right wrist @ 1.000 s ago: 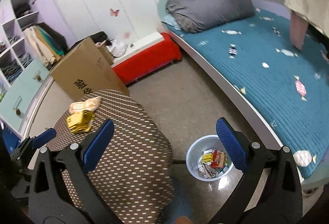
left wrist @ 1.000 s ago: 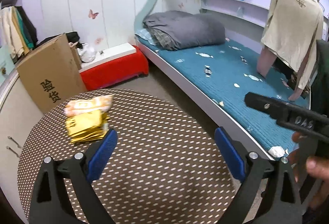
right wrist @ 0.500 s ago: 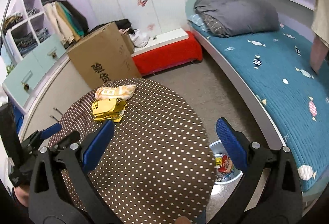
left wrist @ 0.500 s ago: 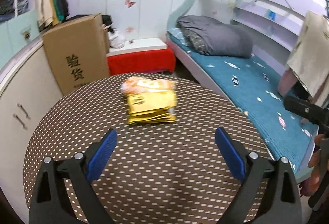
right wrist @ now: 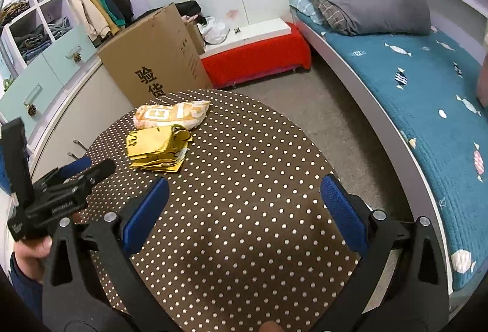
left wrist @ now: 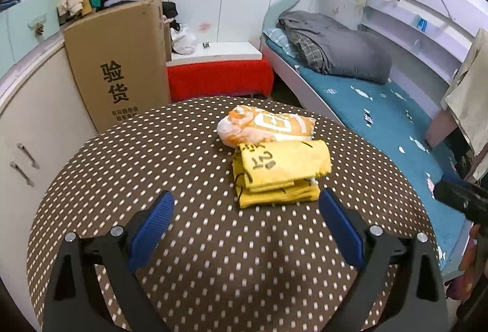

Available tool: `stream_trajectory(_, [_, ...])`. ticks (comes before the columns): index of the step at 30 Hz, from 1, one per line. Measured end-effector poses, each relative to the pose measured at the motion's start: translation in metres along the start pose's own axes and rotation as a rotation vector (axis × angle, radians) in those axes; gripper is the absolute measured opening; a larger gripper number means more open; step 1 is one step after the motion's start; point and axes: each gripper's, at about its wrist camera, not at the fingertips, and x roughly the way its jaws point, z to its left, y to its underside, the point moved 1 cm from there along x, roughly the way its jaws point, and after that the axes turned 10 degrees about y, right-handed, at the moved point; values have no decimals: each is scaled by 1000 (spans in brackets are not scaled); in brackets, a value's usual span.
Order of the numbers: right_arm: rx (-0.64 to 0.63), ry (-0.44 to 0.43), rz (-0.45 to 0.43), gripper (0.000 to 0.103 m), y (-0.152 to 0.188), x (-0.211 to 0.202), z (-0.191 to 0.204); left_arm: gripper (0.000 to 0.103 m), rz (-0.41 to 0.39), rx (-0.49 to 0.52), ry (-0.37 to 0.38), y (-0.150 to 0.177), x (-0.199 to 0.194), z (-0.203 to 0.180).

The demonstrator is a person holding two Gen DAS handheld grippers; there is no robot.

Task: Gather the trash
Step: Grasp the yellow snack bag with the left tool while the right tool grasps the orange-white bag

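Over the dotted round table [left wrist: 122,167] my left gripper [left wrist: 245,210] has swung round and closed in on the yellow wrappers [left wrist: 280,173], which now lie just ahead of its spread, empty fingers, touching the orange-and-white bag [left wrist: 268,126] behind; my right gripper [right wrist: 244,204] hangs farther back, also gaping and empty; the bin has slipped from view, so I judge a pickup comes next.

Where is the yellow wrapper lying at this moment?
In the left wrist view, the yellow wrapper lies on the dotted round table, right of centre, touching the orange-and-white bag just behind it.
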Motion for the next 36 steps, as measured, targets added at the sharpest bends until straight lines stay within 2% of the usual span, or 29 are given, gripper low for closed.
stream_trajectory(6, [25, 8, 21, 97, -2, 17, -10, 94, 39, 37, 7, -18, 38, -19])
stream_trajectory(11, [38, 9, 27, 97, -4, 24, -17, 94, 77, 64, -93, -20, 63, -39])
stream_trajectory(16, [40, 5, 32, 97, -6, 29, -22, 94, 93, 8, -122, -25, 80, -38])
stream_trajectory(26, [49, 1, 40, 97, -3, 33, -27, 94, 71, -41, -82, -22, 69, -43])
stream_trajectory(32, [47, -6, 44, 97, -2, 34, -25, 93, 87, -72, -93, -27, 85, -39])
stream_trajectory(36, [44, -7, 44, 97, -2, 34, -24, 83, 73, -71, -49, -23, 80, -40])
